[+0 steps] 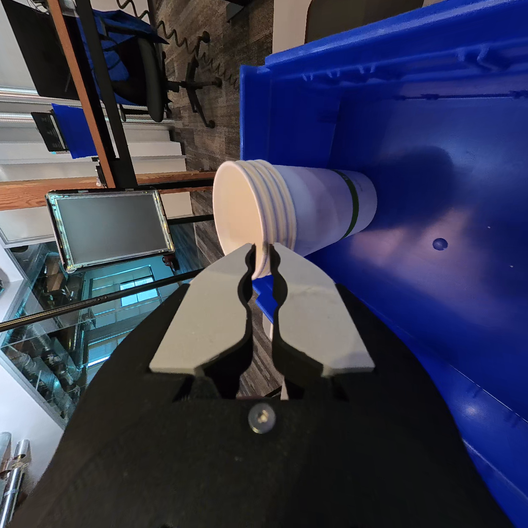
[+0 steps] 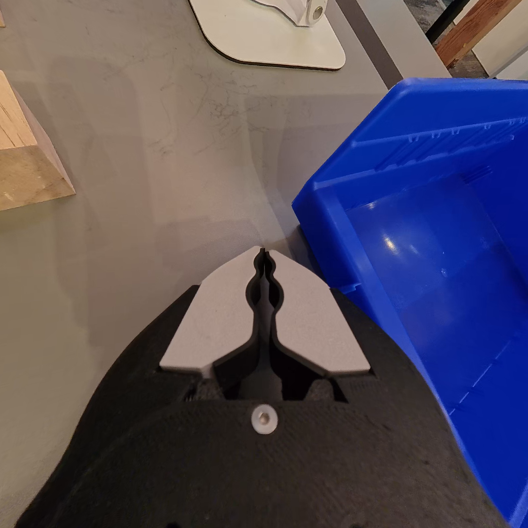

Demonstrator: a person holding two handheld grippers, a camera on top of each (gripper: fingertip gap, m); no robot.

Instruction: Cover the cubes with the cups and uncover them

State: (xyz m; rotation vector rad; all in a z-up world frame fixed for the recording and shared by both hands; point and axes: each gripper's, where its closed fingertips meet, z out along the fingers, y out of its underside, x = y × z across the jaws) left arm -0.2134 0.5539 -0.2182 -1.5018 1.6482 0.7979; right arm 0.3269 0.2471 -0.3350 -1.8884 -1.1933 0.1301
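In the left wrist view my left gripper (image 1: 262, 248) is shut on the rim of a stack of several nested white paper cups (image 1: 294, 210). The stack has a green band near its base and hangs in the blue plastic bin (image 1: 428, 143), its base near the bin's floor. In the right wrist view my right gripper (image 2: 264, 251) is shut and empty, just above the grey table (image 2: 160, 137), beside the left corner of the same blue bin (image 2: 385, 183). A light wooden cube (image 2: 25, 168) sits at the left edge of that view.
A white flat stand base (image 2: 274, 34) lies at the far side of the table. Beyond the bin the left wrist view shows an office chair (image 1: 148, 77), a framed screen (image 1: 111, 225) and carpeted floor.
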